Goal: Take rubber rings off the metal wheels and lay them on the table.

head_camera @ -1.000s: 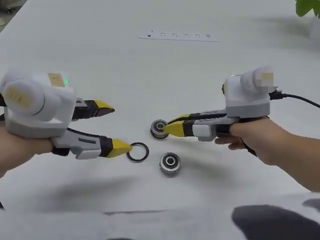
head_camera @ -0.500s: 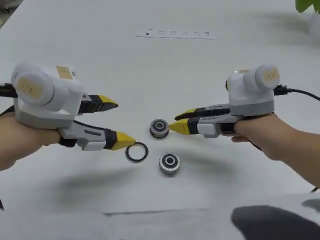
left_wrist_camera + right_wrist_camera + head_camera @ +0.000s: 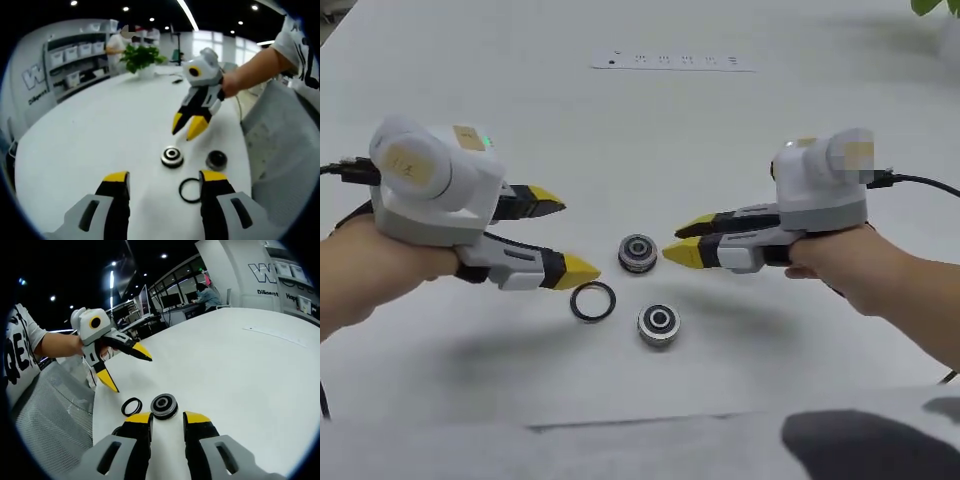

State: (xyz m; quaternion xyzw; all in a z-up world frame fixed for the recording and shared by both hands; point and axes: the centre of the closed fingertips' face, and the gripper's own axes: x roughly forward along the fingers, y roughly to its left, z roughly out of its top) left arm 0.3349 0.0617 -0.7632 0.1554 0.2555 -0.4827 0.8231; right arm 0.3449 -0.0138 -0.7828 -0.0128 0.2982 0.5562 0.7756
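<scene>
The head view shows a rubber ring [image 3: 593, 301], far wheel [image 3: 638, 253] and near wheel [image 3: 658, 324] on the table [image 3: 720, 130]. In its own view, the right gripper [image 3: 168, 416] has its fingers slightly parted just short of the far wheel. The left gripper [image 3: 578, 238] has its fingers wide apart.

- A wide white table [image 3: 650, 110].
- A power strip [image 3: 672, 62] lies flat on the table's far side.
- A plant [image 3: 141, 56] stands at the table's far end.
- Shelves [image 3: 75, 70] with bins stand beyond the table.
- Lights [image 3: 187, 14] shine from a dark ceiling above the table.
- Bright windows [image 3: 205, 39] lie past the table.
</scene>
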